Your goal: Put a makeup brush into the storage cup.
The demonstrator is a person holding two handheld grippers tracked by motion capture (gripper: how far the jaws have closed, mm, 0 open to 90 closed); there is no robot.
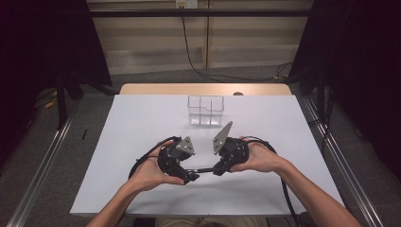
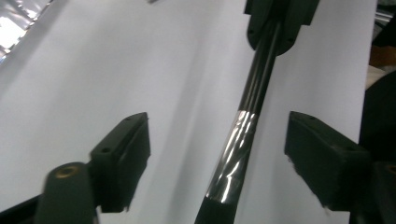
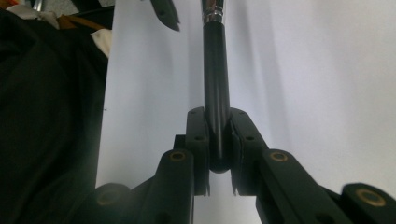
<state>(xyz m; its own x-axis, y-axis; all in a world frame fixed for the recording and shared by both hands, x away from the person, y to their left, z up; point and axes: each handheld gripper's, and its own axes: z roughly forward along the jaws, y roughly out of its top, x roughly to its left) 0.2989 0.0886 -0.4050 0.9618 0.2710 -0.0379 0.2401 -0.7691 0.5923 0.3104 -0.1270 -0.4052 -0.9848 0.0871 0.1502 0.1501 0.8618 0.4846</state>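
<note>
A thin black rod (image 1: 204, 170) with a shiny silver sleeve runs level between my two grippers, low over the white table (image 1: 142, 123). My right gripper (image 1: 218, 169) (image 3: 218, 121) is shut on the rod's plain black end (image 3: 215, 70). My left gripper (image 1: 191, 177) (image 2: 217, 121) stands open around the silver part of the rod (image 2: 240, 135); its pads (image 2: 123, 149) are well clear of the rod on both sides. In the left gripper view the right gripper (image 2: 280, 18) clamps the rod's far end.
A clear plastic box (image 1: 205, 110) with several compartments stands on the table behind the grippers, towards the far edge. Dark curtains flank the table left and right. The person's dark clothing (image 3: 46, 116) covers the left of the right gripper view.
</note>
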